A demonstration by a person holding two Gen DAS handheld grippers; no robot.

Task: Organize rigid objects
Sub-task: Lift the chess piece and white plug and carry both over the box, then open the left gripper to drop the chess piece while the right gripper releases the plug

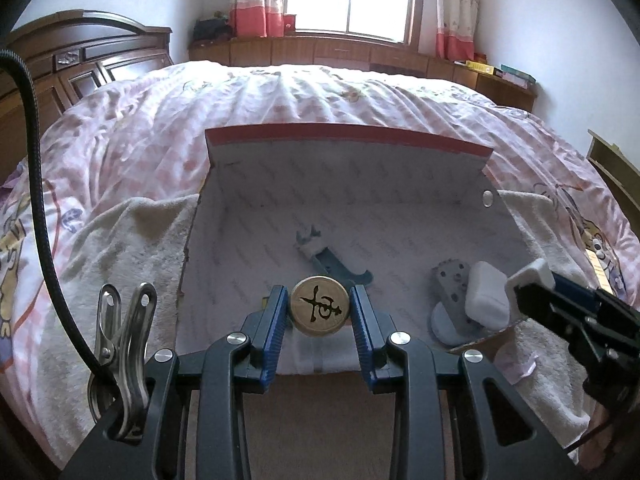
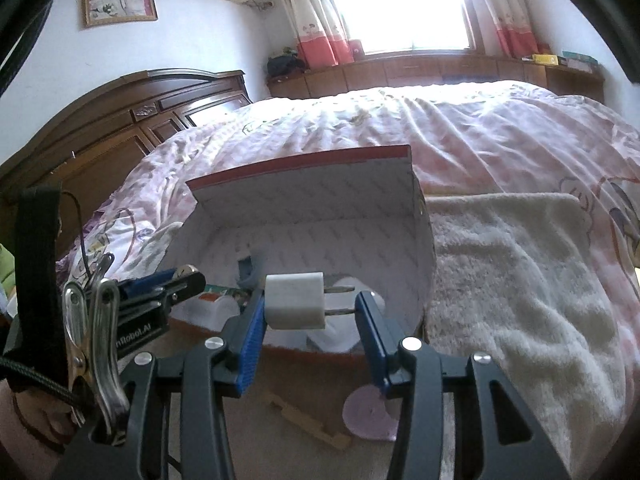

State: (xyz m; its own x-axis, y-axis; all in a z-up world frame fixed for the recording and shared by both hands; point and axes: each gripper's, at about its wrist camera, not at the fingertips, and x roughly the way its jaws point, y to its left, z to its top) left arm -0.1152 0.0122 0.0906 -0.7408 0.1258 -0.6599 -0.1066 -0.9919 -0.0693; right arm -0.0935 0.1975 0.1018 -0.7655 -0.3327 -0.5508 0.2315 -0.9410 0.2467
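Observation:
My left gripper [image 1: 319, 300] is shut on a round wooden chess piece [image 1: 318, 306] with a dark character, held over the near edge of an open white-lined box [image 1: 348, 184] with a red rim. In the box lie a blue-grey tool [image 1: 334, 266], a grey dotted piece [image 1: 450, 280] and a white block [image 1: 486, 294]. My right gripper [image 2: 312, 304] is shut on a white plug charger [image 2: 294, 300]. The charger's two prongs point at the right finger, also above the box's [image 2: 320, 200] near edge. Each gripper shows at the side of the other's view: right gripper [image 1: 528, 280], left gripper [image 2: 188, 276].
The box rests on a cream towel [image 2: 500, 280] spread over a pink patterned bedspread [image 1: 280, 96]. A small wooden stick piece [image 2: 308, 420] and a pink disc [image 2: 366, 414] lie on the towel before the box. A dark wooden headboard [image 2: 120, 120] stands to the left.

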